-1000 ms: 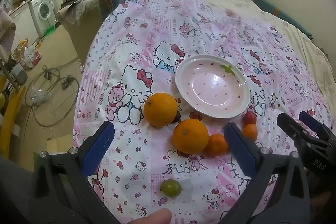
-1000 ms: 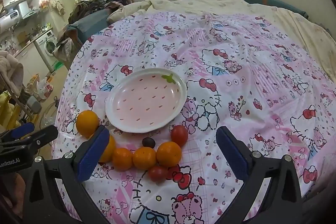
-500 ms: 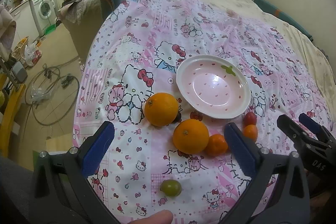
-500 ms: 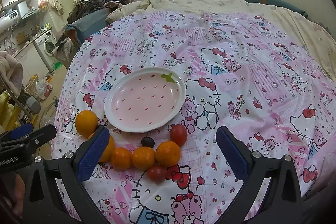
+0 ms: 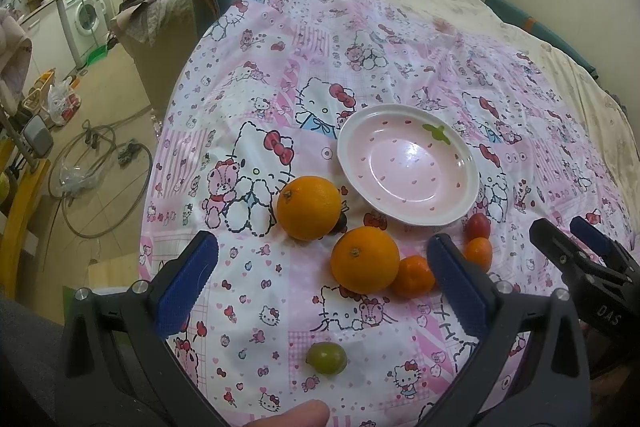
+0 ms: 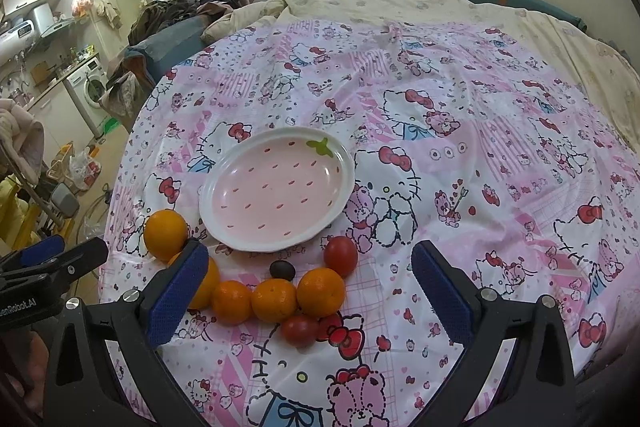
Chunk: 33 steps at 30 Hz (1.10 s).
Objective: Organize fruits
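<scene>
Bed w/ a pink cartoon-cat sheet (image 6: 460, 131) fills both views; cream quilt (image 6: 500, 23) behind it, washing machine (image 5: 86, 13) off to the left by the kitchen corner, hose (image 5: 100, 179) coiled on the floor.

Pink strawberry plate (image 5: 468, 167) sits mid-sheet, nothing in it. All fruit lies on the sheet along the plate's near edge. In the left wrist view: big orange (image 5: 309, 207) just left of the plate, second orange (image 5: 365, 259) nearer to me, small mandarin (image 5: 412, 275) touching its right side. Green fruit (image 5: 326, 357) lies alone, well apart from the rest, closest to me.

In the right wrist view, three mandarins in a row (image 6: 276, 299), touching each other. Dark plum (image 6: 282, 269) between that row and the plate. Red tomato (image 6: 340, 255) beside the plate's rim, another tomato (image 6: 299, 330) just in front of the row.

My left gripper (image 5: 320, 287) is spread wide, holding nothing, hovering above the sheet near the oranges. My right gripper (image 6: 310, 291) is also spread wide, empty, framing the mandarin row from above. Each gripper shows at the edge of the other's view.
</scene>
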Motion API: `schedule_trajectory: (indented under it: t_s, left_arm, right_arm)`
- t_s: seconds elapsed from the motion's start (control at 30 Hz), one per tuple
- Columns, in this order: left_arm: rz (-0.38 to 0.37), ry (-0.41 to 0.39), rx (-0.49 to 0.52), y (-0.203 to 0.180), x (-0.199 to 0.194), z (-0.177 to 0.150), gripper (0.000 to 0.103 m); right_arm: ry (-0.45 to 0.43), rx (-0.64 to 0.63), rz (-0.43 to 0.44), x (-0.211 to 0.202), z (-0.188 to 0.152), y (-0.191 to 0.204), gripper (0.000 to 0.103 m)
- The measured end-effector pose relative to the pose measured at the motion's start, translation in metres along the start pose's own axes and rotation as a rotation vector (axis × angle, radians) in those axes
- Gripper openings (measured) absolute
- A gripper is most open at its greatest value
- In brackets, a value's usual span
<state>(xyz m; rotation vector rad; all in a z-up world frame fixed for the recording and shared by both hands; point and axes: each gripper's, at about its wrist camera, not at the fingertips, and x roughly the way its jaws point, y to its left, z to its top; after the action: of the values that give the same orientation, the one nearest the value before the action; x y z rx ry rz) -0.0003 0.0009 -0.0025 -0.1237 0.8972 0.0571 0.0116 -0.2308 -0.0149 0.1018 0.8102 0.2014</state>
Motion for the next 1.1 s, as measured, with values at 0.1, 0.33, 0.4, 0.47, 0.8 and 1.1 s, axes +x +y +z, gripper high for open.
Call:
schedule_trajectory:
  t_s: [0.1,0.33,0.4,0.47,0.8,1.1]
  left_arm:
    - [0.0,0.0,0.0,-0.0001,0.0001,0.0002,0.103]
    - [-0.001,0.002,-0.004,0.0002,-0.0006,-0.0004,0.103]
    - [0.002,0.002,-0.003,0.0004,-0.0007,-0.001,0.103]
    - [0.006,0.001,0.002,0.0005,-0.0014,-0.0025,0.103]
    - [0.007,0.001,0.002,0.0008,-0.0014,-0.0029,0.103]
    - [0.008,0.002,0.002,0.0006,-0.0013,-0.0026,0.103]
  right_arm:
    - [0.001,0.0,0.0,0.0002,0.0002,0.0004,0.103]
    - [0.0,-0.001,-0.002,-0.0001,0.0003,0.0004,0.103]
    - [0.002,-0.001,-0.001,0.0002,0.0006,0.0008,0.103]
    - [0.002,-0.001,-0.002,-0.0002,0.0003,0.0011,0.103]
    - [0.001,0.002,-0.003,-0.0002,0.0003,0.0008,0.103]
    - [0.011,0.01,0.006,0.0019,0.0003,-0.0012,0.103]
